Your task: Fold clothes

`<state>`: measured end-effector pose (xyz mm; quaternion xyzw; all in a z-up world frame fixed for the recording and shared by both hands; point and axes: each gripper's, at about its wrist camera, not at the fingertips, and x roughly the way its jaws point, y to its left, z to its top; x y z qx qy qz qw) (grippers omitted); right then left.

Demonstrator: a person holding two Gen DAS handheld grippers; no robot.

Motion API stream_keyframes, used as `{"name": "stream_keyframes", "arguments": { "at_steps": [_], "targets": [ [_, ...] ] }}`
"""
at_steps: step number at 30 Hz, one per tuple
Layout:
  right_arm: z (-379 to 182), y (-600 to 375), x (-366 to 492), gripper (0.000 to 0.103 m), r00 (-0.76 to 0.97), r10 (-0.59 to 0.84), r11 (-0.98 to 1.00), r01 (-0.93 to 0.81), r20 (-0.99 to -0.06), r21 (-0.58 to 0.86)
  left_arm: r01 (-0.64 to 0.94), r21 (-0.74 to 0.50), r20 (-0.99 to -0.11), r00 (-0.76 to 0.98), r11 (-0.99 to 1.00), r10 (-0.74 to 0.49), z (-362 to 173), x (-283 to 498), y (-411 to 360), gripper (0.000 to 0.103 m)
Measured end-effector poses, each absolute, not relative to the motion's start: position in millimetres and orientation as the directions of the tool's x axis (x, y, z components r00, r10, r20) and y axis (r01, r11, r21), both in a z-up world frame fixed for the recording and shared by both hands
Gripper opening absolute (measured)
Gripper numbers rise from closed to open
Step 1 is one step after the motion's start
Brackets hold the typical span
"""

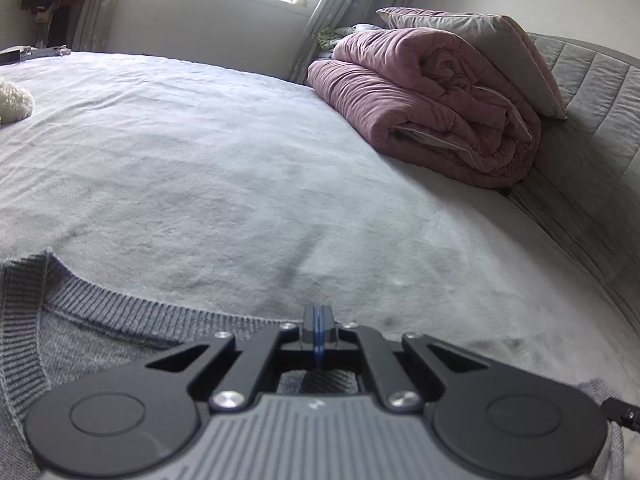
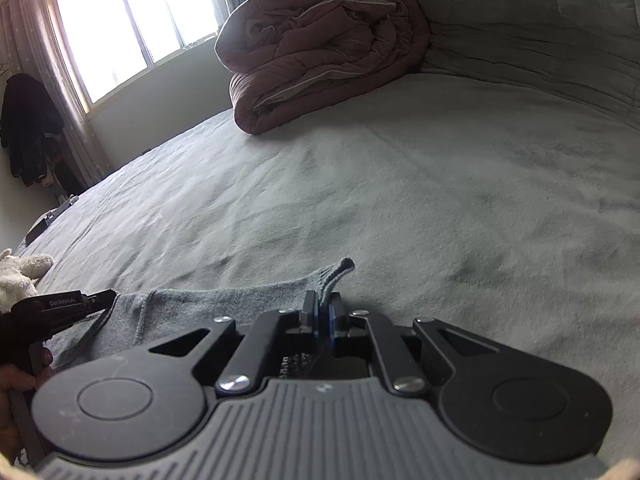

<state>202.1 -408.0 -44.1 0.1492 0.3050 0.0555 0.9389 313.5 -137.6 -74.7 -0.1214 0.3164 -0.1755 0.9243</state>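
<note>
A grey knit sweater [image 1: 60,344] lay flat at the near edge of the bed [image 1: 240,184], its ribbed hem running across the left wrist view. The left tool [image 1: 318,330] sat low over the knit with its jaws closed together; whether any cloth was caught between them cannot be told from that view, though in the right wrist view the same tool [image 2: 105,297] met the sweater's left edge. The right tool [image 2: 322,314] was clamped on a corner of the sweater [image 2: 224,300], a ribbed tip of cloth poking up and beyond its pads. The two tools stood at opposite ends of one edge, a hold that looked suited to lifting it evenly and carrying it over for a fold, and the wide bare sheet beyond gave room for that. The fold itself did not yet appear made. A rolled pink quilt [image 1: 424,100] sat far right against the padded headboard [image 1: 592,92], with a pillow [image 1: 472,36] on top, well apart from the sweater. A white plush toy [image 2: 18,276] lay at the left, near the left tool. A window [image 2: 132,20] lit the far wall.
</note>
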Motion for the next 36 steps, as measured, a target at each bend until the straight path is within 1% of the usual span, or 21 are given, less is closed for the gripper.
{"name": "stream_keyframes", "arguments": {
  "at_steps": [3,5,6,7,8,9,11,12,13,15,17,18,19,21,25,26,28,30,36],
  "targets": [
    [-51,-409,205,0.006,0.793,0.205,0.948,-0.014,-0.574,0.319,0.237,-0.340,-0.549,0.736,0.910,-0.397,-70,312,-135,0.002],
    [-50,-413,205,0.007,0.791,0.226,0.939,-0.023,-0.569,0.342,0.224,-0.343,-0.548,0.741,0.912,-0.388,-65,307,-131,0.006],
    [-50,-416,205,0.007,0.793,0.234,0.932,-0.019,-0.562,0.361,0.220,-0.345,-0.541,0.748,0.912,-0.385,-61,304,-130,0.012],
    [-50,-420,204,0.009,0.793,0.240,0.926,-0.013,-0.561,0.377,0.222,-0.348,-0.530,0.755,0.911,-0.386,-56,300,-130,0.021],
    [-50,-425,204,0.015,0.792,0.245,0.920,-0.007,-0.559,0.393,0.223,-0.350,-0.520,0.762,0.910,-0.387,-51,296,-130,0.025],
    [-50,-429,204,0.017,0.792,0.251,0.913,-0.001,-0.557,0.409,0.231,-0.352,-0.510,0.766,0.907,-0.392,-46,292,-130,0.028],
    [-50,-440,205,0.017,0.783,0.278,0.890,0.008,-0.556,0.456,0.292,-0.360,-0.494,0.746,0.886,-0.447,-39,286,-137,0.028],
    [-50,-444,204,0.022,0.780,0.295,0.878,0.007,-0.552,0.479,0.324,-0.365,-0.492,0.729,0.873,-0.476,-38,284,-142,0.028],
    [-50,-449,204,0.031,0.776,0.312,0.865,0.007,-0.548,0.502,0.357,-0.372,-0.495,0.705,0.857,-0.508,-39,282,-148,0.028],
    [-48,-455,201,0.040,0.773,0.340,0.846,-0.004,-0.535,0.533,0.416,-0.375,-0.501,0.661,0.829,-0.558,-45,280,-160,0.028],
    [-47,-458,201,0.040,0.764,0.359,0.839,-0.012,-0.536,0.544,0.465,-0.369,-0.510,0.622,0.805,-0.594,-55,278,-173,0.028],
    [-47,-459,201,0.040,0.755,0.372,0.835,-0.018,-0.541,0.550,0.472,-0.359,-0.522,0.614,0.805,-0.592,-62,279,-178,0.028],
    [-47,-459,201,0.040,0.743,0.389,0.831,-0.029,-0.544,0.556,0.470,-0.339,-0.535,0.616,0.815,-0.578,-70,281,-184,0.027],
    [-48,-459,201,0.040,0.720,0.426,0.821,-0.052,-0.548,0.569,0.452,-0.298,-0.543,0.644,0.841,-0.538,-78,285,-189,0.020],
    [-52,-460,201,0.041,0.681,0.494,0.789,-0.091,-0.540,0.607,0.405,-0.297,-0.547,0.670,0.865,-0.502,-70,292,-187,0.020],
    [-53,-460,201,0.042,0.673,0.511,0.779,-0.099,-0.535,0.619,0.402,-0.298,-0.550,0.669,0.866,-0.500,-67,289,-185,0.022],
    [-54,-458,201,0.042,0.650,0.554,0.752,-0.123,-0.520,0.647,0.395,-0.301,-0.554,0.669,0.868,-0.496,-60,283,-182,0.029],
    [-53,-454,201,0.042,0.635,0.573,0.746,-0.143,-0.518,0.651,0.389,-0.325,-0.553,0.661,0.862,-0.507,-54,274,-174,0.031],
    [-51,-451,200,0.041,0.605,0.611,0.728,-0.176,-0.511,0.662,0.361,-0.401,-0.561,0.630,0.842,-0.537,-44,249,-143,0.040]
  ]
}}
